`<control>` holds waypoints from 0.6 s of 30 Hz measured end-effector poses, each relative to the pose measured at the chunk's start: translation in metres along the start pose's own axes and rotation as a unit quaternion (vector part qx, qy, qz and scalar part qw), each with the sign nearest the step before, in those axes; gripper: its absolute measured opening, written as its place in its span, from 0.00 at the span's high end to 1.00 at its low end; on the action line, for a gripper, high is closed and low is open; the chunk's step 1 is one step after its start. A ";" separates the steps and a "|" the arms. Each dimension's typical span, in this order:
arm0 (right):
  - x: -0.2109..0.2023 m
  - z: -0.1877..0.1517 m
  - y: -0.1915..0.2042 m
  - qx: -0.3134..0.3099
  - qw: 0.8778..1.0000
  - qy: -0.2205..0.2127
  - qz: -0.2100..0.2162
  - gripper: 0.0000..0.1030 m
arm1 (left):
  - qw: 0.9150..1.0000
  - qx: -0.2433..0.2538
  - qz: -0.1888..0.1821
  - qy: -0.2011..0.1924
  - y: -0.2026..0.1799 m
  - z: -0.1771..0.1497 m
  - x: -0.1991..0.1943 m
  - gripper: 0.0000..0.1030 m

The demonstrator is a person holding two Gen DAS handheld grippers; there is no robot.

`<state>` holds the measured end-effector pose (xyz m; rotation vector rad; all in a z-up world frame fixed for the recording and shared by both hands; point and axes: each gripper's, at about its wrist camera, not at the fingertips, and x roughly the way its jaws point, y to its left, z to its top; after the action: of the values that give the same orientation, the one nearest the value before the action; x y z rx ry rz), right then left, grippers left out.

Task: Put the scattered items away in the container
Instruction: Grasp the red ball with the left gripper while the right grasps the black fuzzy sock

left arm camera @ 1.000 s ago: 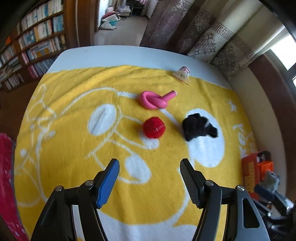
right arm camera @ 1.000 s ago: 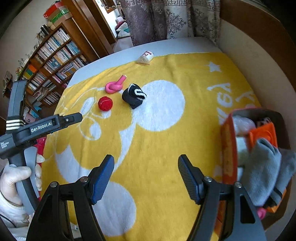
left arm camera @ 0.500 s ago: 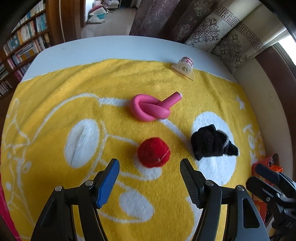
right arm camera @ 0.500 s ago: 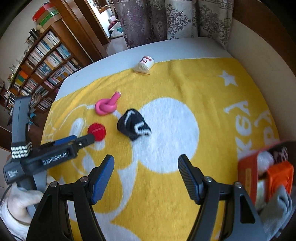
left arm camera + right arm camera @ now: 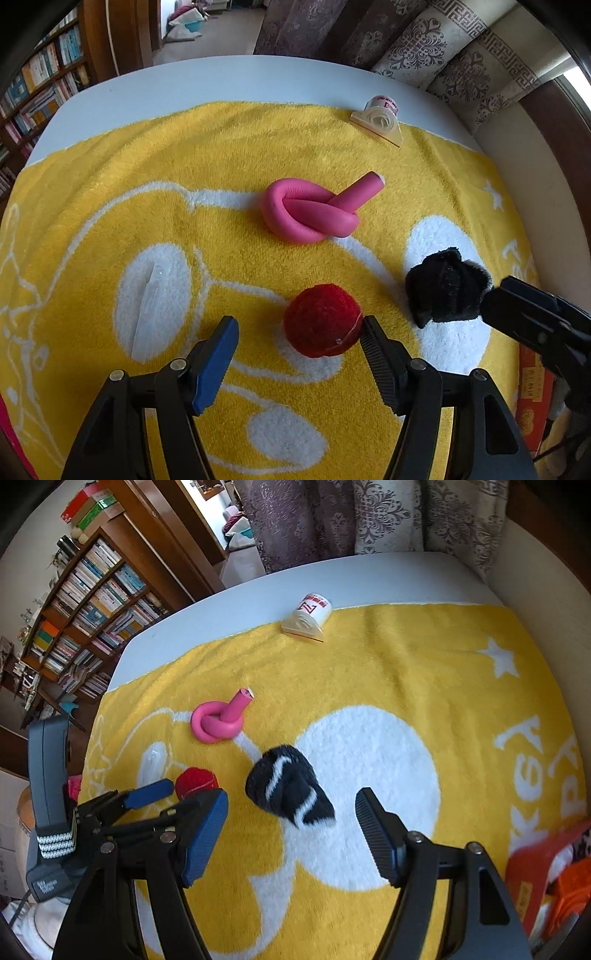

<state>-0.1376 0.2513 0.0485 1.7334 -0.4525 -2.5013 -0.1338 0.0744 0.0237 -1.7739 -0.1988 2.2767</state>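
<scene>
A red woolly ball (image 5: 321, 319) lies on the yellow towel (image 5: 110, 206) between the fingertips of my left gripper (image 5: 297, 328), close to the black right pad and clear of the blue one; this gripper is open. A rolled black sock with white stripes (image 5: 288, 790) sits just beyond the tips of my right gripper (image 5: 291, 805), which is open and holds nothing. A knotted pink foam tube (image 5: 314, 214) and a tape roll (image 5: 380, 118) lie farther back. The orange container (image 5: 535, 867), with clothes inside, is at the lower right.
A clear plastic strip (image 5: 151, 306) rests on a white patch left of the ball. One finger of the right gripper (image 5: 524, 317) reaches in beside the sock (image 5: 443, 291). Bookshelves (image 5: 74, 602) and curtains (image 5: 332, 517) stand beyond the table's far edge.
Both grippers have come forward and down over the towel. The ball now lies between the left fingertips, the sock is near the right ones, and the container has slid to the view's edge.
</scene>
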 end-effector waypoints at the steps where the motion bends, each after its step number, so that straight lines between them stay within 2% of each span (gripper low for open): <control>1: 0.003 0.001 0.000 0.000 1.000 0.003 0.001 0.27 | 1.000 0.000 -0.002 0.001 0.000 0.000 0.001 0.33; 14: 0.035 0.008 -0.002 -0.002 0.999 0.032 -0.007 0.27 | 1.000 0.028 0.006 -0.005 -0.007 0.005 0.006 0.34; 16: 0.040 0.008 -0.004 -0.004 0.999 0.036 -0.004 0.30 | 0.999 0.039 0.009 -0.006 -0.010 0.004 0.006 0.43; 18: 0.044 0.007 -0.005 0.000 0.999 0.046 0.012 0.48 | 0.999 0.045 0.002 -0.005 -0.012 0.004 0.005 0.58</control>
<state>-0.1592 0.2478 0.0093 1.8228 -0.4627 -2.3921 -0.1372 0.0878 0.0231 -1.7210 -0.0932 2.2600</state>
